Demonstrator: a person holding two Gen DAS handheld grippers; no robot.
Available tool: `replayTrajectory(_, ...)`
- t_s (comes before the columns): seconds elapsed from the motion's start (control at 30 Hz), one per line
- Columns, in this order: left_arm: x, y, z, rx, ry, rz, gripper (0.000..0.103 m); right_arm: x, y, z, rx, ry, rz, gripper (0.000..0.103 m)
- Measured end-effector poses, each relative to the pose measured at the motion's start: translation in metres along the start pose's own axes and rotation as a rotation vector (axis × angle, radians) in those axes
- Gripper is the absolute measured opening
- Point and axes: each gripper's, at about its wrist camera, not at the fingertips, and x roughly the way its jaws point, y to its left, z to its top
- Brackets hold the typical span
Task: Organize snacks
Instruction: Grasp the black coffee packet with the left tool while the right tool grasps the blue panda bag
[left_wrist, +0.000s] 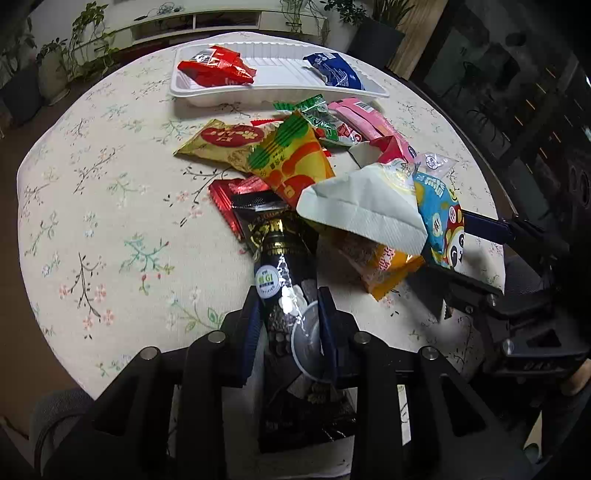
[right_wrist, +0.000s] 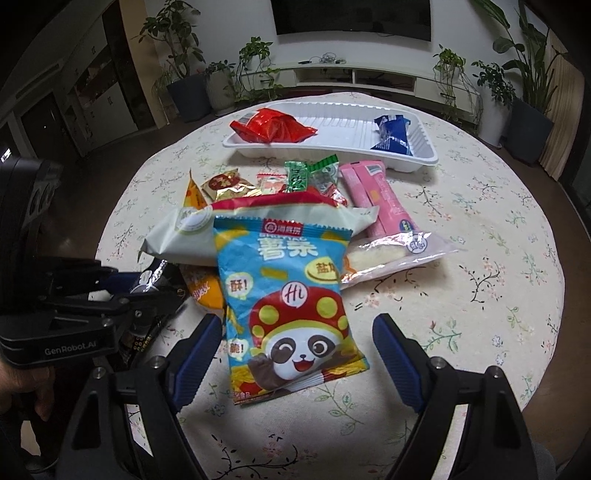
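A pile of snack packets lies on a round floral table. My left gripper is shut on a black snack packet at the pile's near edge. My right gripper is open, its fingers either side of a blue panda chips bag lying flat; that bag also shows in the left wrist view. A white tray at the far side holds a red packet on its left and a blue packet on its right.
The pile includes a pale green bag, an orange-yellow packet, a gold packet, pink packets and a clear-wrapped bun. Bare tablecloth lies to the right. Potted plants stand beyond the table.
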Motion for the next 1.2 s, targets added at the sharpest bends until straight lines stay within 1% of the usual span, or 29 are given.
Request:
replayTrajectory(0.1, 0.001, 0.000, 0.001, 0.022, -0.008, 0.004, 0.024, -0.001, 0.002, -0.001, -0.009, -0.003, 0.000, 0.086)
replayTrajectory(0.2, -0.003, 0.005, -0.004, 0.005, -0.016, -0.029, 0.021, -0.002, 0.001, -0.001, -0.009, -0.006, -0.002, 0.086)
replayTrajectory(0.37, -0.010, 0.022, -0.012, -0.070, -0.017, -0.120, 0.021, -0.003, -0.005, 0.001, 0.006, -0.007, 0.001, 0.086)
replayTrajectory(0.53, -0.022, 0.041, -0.016, -0.141, -0.043, -0.172, 0.021, 0.002, -0.008, 0.001, 0.008, 0.018, 0.017, 0.086)
replayTrajectory(0.63, -0.032, 0.053, -0.015, -0.175, -0.069, -0.200, 0.021, 0.005, -0.007, 0.003, -0.007, 0.033, 0.036, 0.079)
replayTrajectory(0.7, -0.038, 0.059, -0.014, -0.192, -0.084, -0.211, 0.021, 0.009, -0.006, 0.004, -0.019, 0.050, 0.043, 0.072)
replayTrajectory(0.8, -0.043, 0.067, -0.012, -0.218, -0.103, -0.237, 0.021, 0.013, -0.005, 0.003, -0.027, 0.068, 0.055, 0.069)
replayTrajectory(1.03, -0.052, 0.083, -0.015, -0.265, -0.131, -0.242, 0.021, 0.010, -0.008, 0.002, -0.014, 0.062, 0.078, 0.061)
replayTrajectory(1.2, -0.053, 0.086, -0.018, -0.270, -0.133, -0.239, 0.021, 0.009, -0.009, 0.003, -0.009, 0.062, 0.082, 0.051)
